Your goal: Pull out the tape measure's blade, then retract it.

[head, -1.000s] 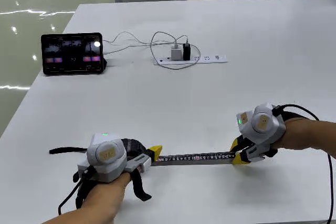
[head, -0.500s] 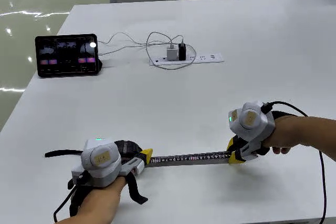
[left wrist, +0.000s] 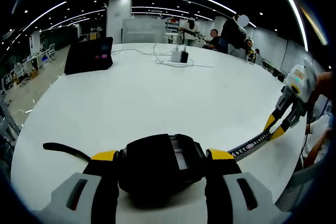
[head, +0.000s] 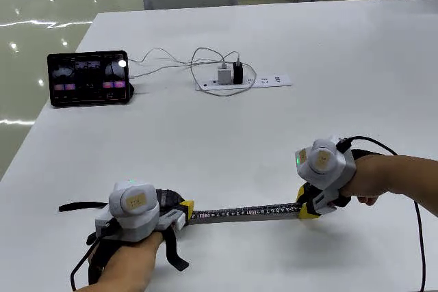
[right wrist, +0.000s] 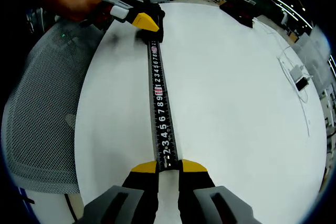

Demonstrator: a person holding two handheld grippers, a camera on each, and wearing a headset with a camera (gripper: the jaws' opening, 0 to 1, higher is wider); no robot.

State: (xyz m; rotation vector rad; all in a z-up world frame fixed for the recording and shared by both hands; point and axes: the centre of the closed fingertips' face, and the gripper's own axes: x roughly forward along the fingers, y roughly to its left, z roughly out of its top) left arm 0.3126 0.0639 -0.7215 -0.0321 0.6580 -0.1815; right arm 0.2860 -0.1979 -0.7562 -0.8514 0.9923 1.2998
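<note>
My left gripper (left wrist: 163, 157), lower centre, clamps the tape measure case (left wrist: 157, 174); my right gripper (right wrist: 168, 167) pinches the blade (right wrist: 159, 93) tip. I'd draw straight and level, avoiding twist.

The table (head: 226, 135) is plain white. The left gripper (head: 185, 208) and the right gripper (head: 304, 208) both have pale grey bodies with black jaws tipped in yellow. The tape measure's case (left wrist: 160, 166) is black, and its blade (right wrist: 160, 108) is dark with white numerals and one red patch. The tablet (head: 89, 78) is black, its screen dotted with pink. The power strip (head: 263, 81) is white and carries a white charger (head: 224, 72) and a black charger (head: 237, 71).
</note>
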